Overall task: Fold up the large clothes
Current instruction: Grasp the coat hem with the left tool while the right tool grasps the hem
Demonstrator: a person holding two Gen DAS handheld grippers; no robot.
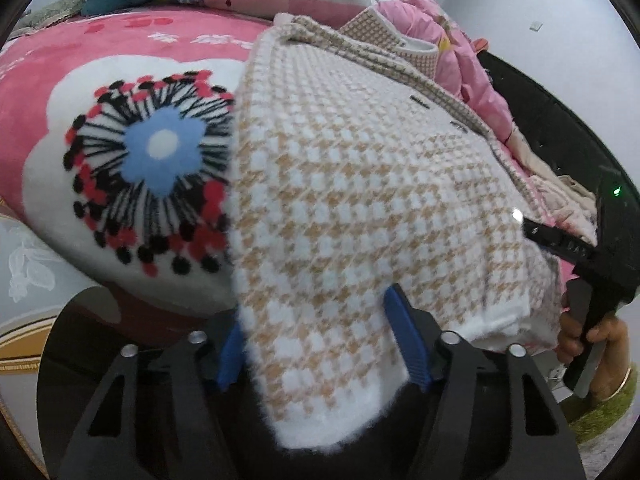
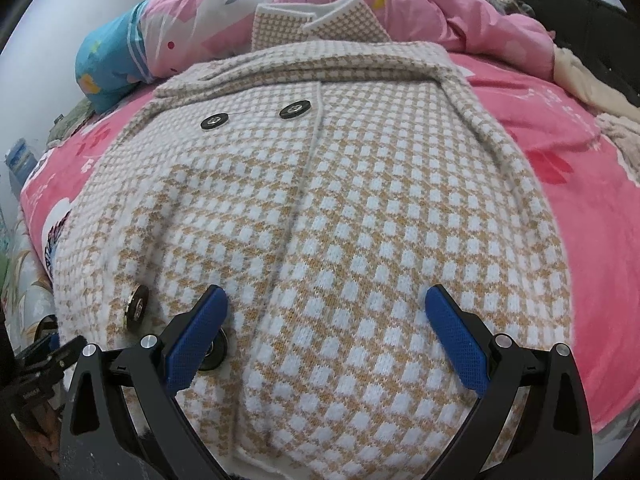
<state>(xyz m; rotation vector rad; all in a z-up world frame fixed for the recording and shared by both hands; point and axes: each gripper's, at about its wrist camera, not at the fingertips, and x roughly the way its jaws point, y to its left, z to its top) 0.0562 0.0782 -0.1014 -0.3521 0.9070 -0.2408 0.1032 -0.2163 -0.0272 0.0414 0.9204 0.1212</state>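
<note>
Houndstooth coat [image 2: 320, 200] — hem corner lies between left gripper [image 1: 316, 340] jaws, half-closed, grip unconfirmed; long axis runs ahead. Right gripper [image 2: 326, 340] — jaws apart over hem.

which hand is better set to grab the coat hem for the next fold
Left, probably. The left tool already has the houndstooth coat hem between its blue pads, though whether they pinch it is unclear. The right tool hovers wide open over the coat's front, gripping nothing.
</note>
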